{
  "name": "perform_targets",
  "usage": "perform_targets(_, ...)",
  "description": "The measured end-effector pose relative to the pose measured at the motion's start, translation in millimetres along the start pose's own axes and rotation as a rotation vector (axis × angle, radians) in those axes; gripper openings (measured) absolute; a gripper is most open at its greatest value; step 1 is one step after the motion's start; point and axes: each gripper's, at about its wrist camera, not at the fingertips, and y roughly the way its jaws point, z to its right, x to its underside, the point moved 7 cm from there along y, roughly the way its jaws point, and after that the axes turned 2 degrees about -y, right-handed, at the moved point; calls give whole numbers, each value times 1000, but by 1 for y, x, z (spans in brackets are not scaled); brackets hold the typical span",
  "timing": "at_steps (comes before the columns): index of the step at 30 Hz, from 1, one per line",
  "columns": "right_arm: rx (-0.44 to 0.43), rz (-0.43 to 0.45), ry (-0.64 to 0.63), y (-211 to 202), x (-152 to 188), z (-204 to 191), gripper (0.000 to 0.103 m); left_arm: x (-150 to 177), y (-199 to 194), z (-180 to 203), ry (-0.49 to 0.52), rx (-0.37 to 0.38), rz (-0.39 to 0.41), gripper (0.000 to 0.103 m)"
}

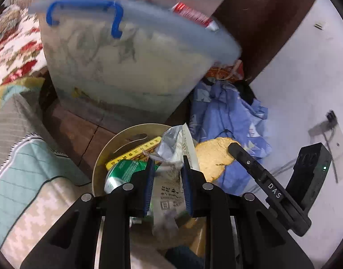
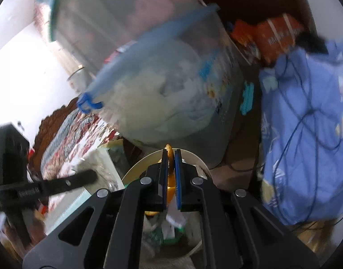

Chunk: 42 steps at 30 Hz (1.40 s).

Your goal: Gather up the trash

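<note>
My left gripper (image 1: 167,160) is shut on a crumpled silver and white printed wrapper (image 1: 175,148) and holds it over a round beige bin (image 1: 117,143). The bin holds a yellow box (image 1: 135,151) and a green wrapper (image 1: 124,170). My right gripper (image 2: 170,152) is shut on a piece of orange peel (image 2: 170,187) above the same bin (image 2: 137,168). In the left wrist view the right gripper's finger (image 1: 243,154) holds the peel's pale inner side (image 1: 212,157) just right of the wrapper. The left gripper (image 2: 59,182) shows at the left of the right wrist view.
A large clear storage tub with a blue handle (image 1: 126,67) stands on dark wood behind the bin. A pile of blue cloth (image 1: 229,121) lies to the right, by a white wall. Patterned bedding (image 1: 16,49) lies to the left. Orange snack packs (image 2: 274,35) sit behind the cloth.
</note>
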Motion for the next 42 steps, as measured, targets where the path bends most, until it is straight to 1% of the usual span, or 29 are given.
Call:
perform_targets(2, 10, -43, -5, 19, 4, 3, 8, 0, 19, -9, -28, -31, -26, 29)
perform_targets(3, 14, -92, -33, 33, 9, 1, 8, 2, 31, -15, -40, -62, -55, 46)
perform_targets(4, 24, -150, -68, 47, 18, -3, 8, 5, 37, -19, -48, -79, -68, 59)
perform_targets(5, 39, -181, -89, 54, 24, -4, 10, 8, 42, -23, -55, -92, -79, 64)
perform_targets(7, 40, -207, -118, 58, 33, -10, 11, 13, 45, -25, -50, -89, -92, 67)
perform_targets(8, 47, -207, -139, 57, 34, -13, 11, 15, 45, -25, -39, -87, -93, 68)
perform_targets(10, 50, -177, -148, 51, 35, -16, 11, 14, 41, -23, -23, -92, -74, 75)
perform_targets(11, 55, -150, -141, 45, 33, -15, 11, 13, 36, -22, -16, -90, -60, 75)
perform_targets(13, 51, -123, -130, 37, 31, -16, 11, 13, 28, -19, -16, -71, -46, 75)
perform_targets(15, 45, -116, -129, 31, 31, -18, 12, 13, 17, -17, -26, -53, -31, 76)
perform_targets(16, 41, -117, -131, 29, 32, -19, 14, 14, 13, -16, -29, -46, -26, 76)
perform_targets(18, 32, -116, -138, 24, 33, -20, 28, 16, -1, -14, -37, -27, -14, 76)
perform_targets(20, 25, -87, -140, 16, 32, -24, 82, 22, -16, -12, -41, -8, 1, 76)
perform_targets(21, 25, -50, -154, 10, 30, -27, 83, 25, -23, -12, -43, -2, 6, 76)
perform_targets(22, 26, -39, -170, 7, 29, -31, 83, 30, -32, -12, -44, 8, 11, 76)
perform_targets(24, 20, -40, -183, 2, 29, -38, 83, 43, -50, -13, -41, 17, 24, 76)
perform_targets(27, -2, -16, -181, -14, 29, -51, 83, 62, -76, -19, -32, 9, 42, 78)
perform_targets(29, -1, 10, -190, -29, 31, -58, 83, 74, -90, -23, -21, -7, 54, 80)
perform_targets(30, -4, 24, -189, -39, 34, -62, 83, 84, -101, -27, -8, -30, 65, 80)
perform_targets(32, -5, 45, -176, -55, 42, -66, 83, 100, -113, -34, 13, -76, 79, 83)
perform_targets(33, -1, 53, -167, -65, 50, -68, 83, 107, -119, -39, 23, -103, 87, 88)
perform_targets(35, 9, 56, -160, -78, 64, -71, 83, 124, -128, -46, 39, -143, 95, 88)
perform_targets(40, 36, 19, -156, -106, 121, -80, 86, 163, -141, -58, 38, -179, 79, 89)
perform_targets(42, 49, -4, -158, -112, 143, -82, 86, 178, -146, -62, 50, -208, 80, 90)
